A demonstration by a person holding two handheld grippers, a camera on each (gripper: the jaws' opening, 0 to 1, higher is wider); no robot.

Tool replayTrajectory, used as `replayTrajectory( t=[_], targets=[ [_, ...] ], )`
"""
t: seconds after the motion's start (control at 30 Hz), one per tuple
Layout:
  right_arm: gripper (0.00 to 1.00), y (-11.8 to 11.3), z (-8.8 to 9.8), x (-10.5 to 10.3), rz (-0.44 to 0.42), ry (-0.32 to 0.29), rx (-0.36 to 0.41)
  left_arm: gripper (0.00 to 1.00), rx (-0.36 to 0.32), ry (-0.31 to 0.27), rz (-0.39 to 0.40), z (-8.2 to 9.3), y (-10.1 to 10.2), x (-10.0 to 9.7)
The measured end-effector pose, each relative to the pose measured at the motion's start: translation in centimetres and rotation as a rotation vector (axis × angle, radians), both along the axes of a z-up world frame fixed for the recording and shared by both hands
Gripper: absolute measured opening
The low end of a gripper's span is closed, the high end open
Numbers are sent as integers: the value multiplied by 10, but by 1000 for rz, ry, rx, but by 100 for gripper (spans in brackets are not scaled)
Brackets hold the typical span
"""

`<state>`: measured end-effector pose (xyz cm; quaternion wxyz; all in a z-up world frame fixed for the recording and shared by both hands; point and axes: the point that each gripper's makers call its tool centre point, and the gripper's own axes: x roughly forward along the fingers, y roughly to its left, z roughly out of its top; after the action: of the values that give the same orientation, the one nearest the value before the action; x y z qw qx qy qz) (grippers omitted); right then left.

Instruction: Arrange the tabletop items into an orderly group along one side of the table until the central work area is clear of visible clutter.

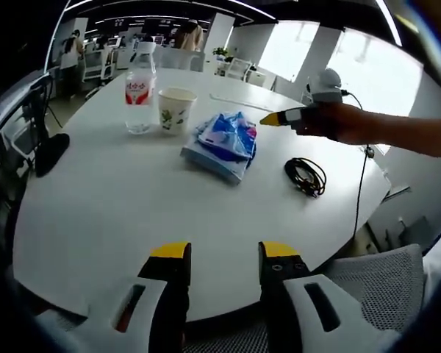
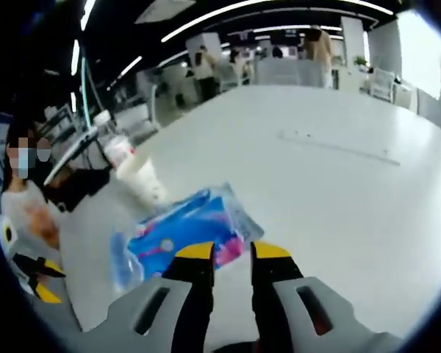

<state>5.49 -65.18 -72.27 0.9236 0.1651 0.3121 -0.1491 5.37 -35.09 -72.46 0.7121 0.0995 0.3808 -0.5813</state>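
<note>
On the white round table [image 1: 117, 213] lie a blue and pink plastic packet [image 1: 224, 143], a paper cup [image 1: 176, 110], a clear water bottle [image 1: 140, 88] with a red label, and a coiled black cable [image 1: 306, 176]. My left gripper [image 1: 224, 254] hangs open over the near table edge, well short of them. A hand holds my right gripper [image 1: 279, 118] just right of the packet and above it. In the right gripper view my right gripper [image 2: 233, 254] is narrowly open, tips at the packet's [image 2: 184, 235] near edge, not closed on it. The cup [image 2: 143, 180] and bottle [image 2: 114, 147] stand beyond.
A thin clear strip [image 2: 338, 147] lies farther out on the table. A grey mesh chair [image 1: 375, 272] stands at the near right edge, a black chair [image 1: 44, 147] at the left. The left gripper's yellow tips [image 2: 37, 283] show low left, near a seated person [image 2: 29, 206].
</note>
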Motion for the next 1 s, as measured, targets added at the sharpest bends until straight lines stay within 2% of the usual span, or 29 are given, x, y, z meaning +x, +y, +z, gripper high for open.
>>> replayTrajectory(
  t=[0.17, 0.27, 0.5, 0.57, 0.67, 1.0],
  targets=[
    [15, -5, -4, 13, 1, 3, 21, 35, -3, 3, 6, 0, 0, 1],
    [15, -3, -4, 21, 23, 15, 6, 35, -6, 7, 9, 0, 0, 1],
    [12, 4, -7, 27, 37, 24, 15, 35, -6, 9, 9, 0, 1, 1],
    [10, 6, -9, 27, 43, 37, 17, 35, -5, 11, 10, 0, 1, 1],
    [1, 11, -11, 23, 59, 53, 11, 35, -6, 15, 9, 0, 1, 1],
    [0, 23, -6, 3, 63, 31, 11, 35, -4, 12, -1, -1, 0, -1]
  ],
)
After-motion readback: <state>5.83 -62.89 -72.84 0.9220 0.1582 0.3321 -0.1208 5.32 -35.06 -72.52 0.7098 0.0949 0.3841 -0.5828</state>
